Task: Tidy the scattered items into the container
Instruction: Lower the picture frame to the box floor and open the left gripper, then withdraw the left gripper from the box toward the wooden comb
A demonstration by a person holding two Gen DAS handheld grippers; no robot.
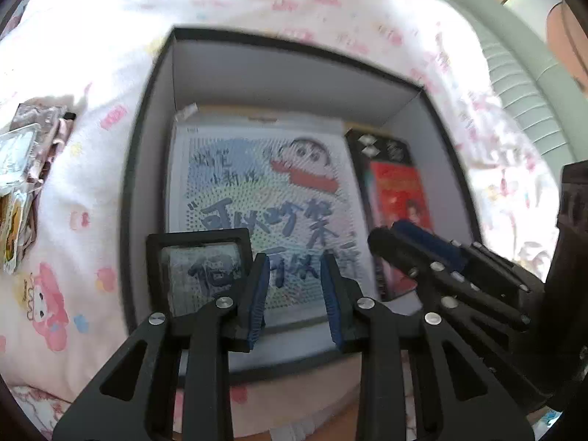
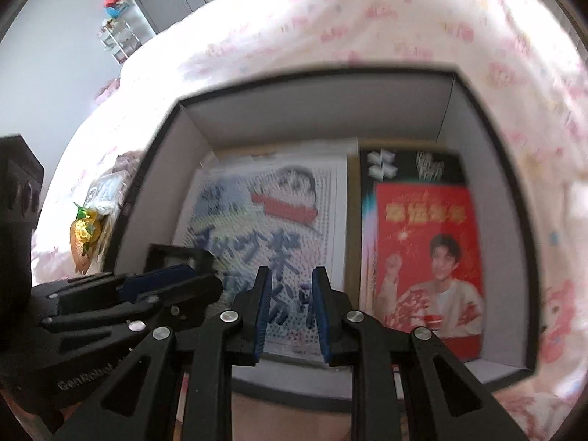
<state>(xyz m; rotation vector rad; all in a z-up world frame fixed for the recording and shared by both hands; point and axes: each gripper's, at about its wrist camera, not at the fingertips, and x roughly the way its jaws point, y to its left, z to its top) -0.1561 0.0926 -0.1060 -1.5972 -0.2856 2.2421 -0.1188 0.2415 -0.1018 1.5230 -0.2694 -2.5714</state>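
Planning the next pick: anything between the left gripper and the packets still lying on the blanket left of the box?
Only the box's left wall. The left gripper hangs open and empty over the box interior, while the packets lie outside on the pink blanket. Lifting over the wall clears it; nothing else visible intervenes.

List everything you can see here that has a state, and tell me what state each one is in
left gripper: open, empty, above the box.
right gripper: open, empty, above the box.
box: lid off, sitting on the bedsheet.
cartoon card: lying flat in the box.
red card: flat in the box, beside the cartoon card.
small black frame: inside the box; tilt unclear.
snack packets: outside the box, on the bedsheet.
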